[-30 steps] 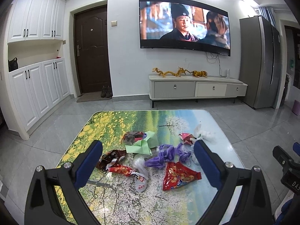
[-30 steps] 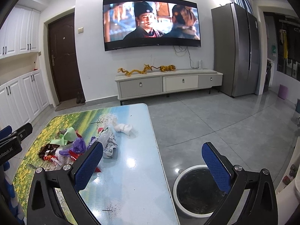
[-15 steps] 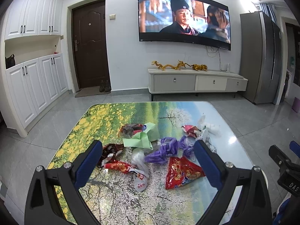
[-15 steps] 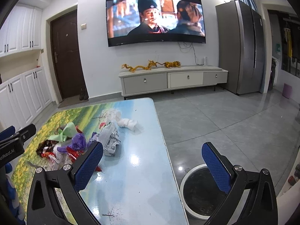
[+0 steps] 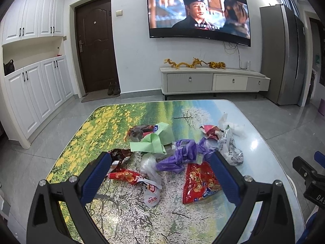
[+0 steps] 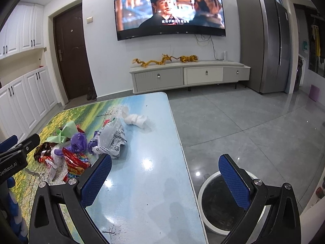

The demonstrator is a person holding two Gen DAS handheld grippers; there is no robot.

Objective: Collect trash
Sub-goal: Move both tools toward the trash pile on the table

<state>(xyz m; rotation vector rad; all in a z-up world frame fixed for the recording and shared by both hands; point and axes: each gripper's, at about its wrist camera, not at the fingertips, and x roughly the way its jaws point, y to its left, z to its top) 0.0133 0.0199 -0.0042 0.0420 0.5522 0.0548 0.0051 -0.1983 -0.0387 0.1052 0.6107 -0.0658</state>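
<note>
Down on the floor, just beside the table's [image 6: 142,183] right edge, stands a round white trash bin [image 6: 205,185] with a dark inside. Nothing can be seen in it, but the right gripper's blue finger covers part of it.

All the trash sits in a heap on the table. Nearest the bin is a wad of white tissue [image 6: 136,120]. Next to it lies a clear plastic bag with black print [image 6: 113,140]. Then come a purple plastic bag [image 5: 178,156], a red snack bag [image 5: 201,181], a folded green paper [image 5: 152,142], a small red wrapper [image 5: 124,175] and a dark brown shiny wrapper [image 5: 119,154].

The table top has a picture of yellow flowers and white trees. Beyond the table are a grey tile floor, a low white TV cabinet [image 5: 213,80], a big wall TV [image 5: 199,14], a brown door [image 5: 94,46] and a grey fridge [image 6: 264,40].

Both tools hang above the table, holding nothing. The left gripper [image 5: 160,181] has its fingers wide apart over the heap. The right gripper [image 6: 165,181] is also spread wide, with one finger over the table and one over the bin.

The bin's near side is cut off behind the gripper.
</note>
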